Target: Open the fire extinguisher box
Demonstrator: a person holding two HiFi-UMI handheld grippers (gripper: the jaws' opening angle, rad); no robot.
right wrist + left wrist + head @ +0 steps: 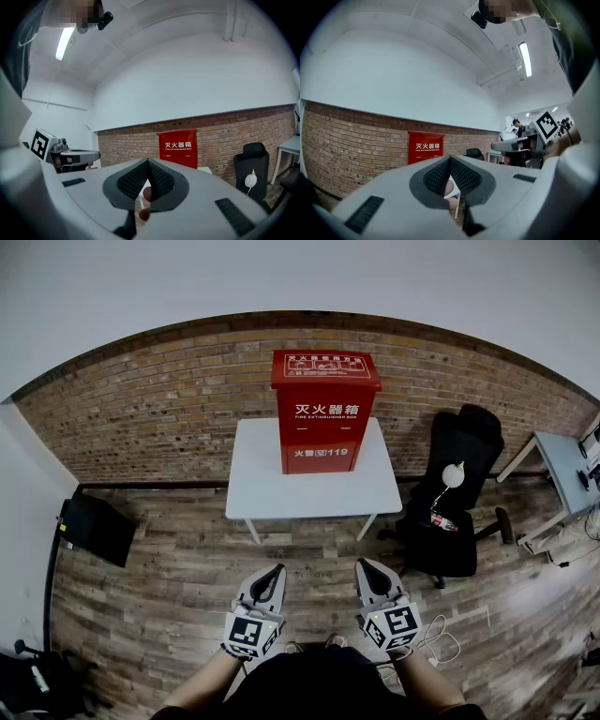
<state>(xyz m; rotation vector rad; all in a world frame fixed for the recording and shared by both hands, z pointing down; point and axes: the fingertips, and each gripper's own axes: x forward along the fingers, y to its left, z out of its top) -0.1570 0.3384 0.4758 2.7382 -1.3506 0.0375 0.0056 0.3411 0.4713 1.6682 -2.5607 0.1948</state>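
Grey left gripper (277,569) beside right gripper (361,562)

Pale grey fingers (389,190) of the left gripper (450,159) closed tip to tip, nothing between. Past the tips, a red metal fire extinguisher box (425,146) with white lettering, against a brown brick wall (347,140). A black office chair (474,153) stands right of it. The right gripper (497,146) is at far right.

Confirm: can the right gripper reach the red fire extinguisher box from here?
Probably not yet. The right gripper, jaws shut, hangs near the person; the fire extinguisher box stands on the white table across the wooden floor. Nothing blocks the path, so stepping closer should do.
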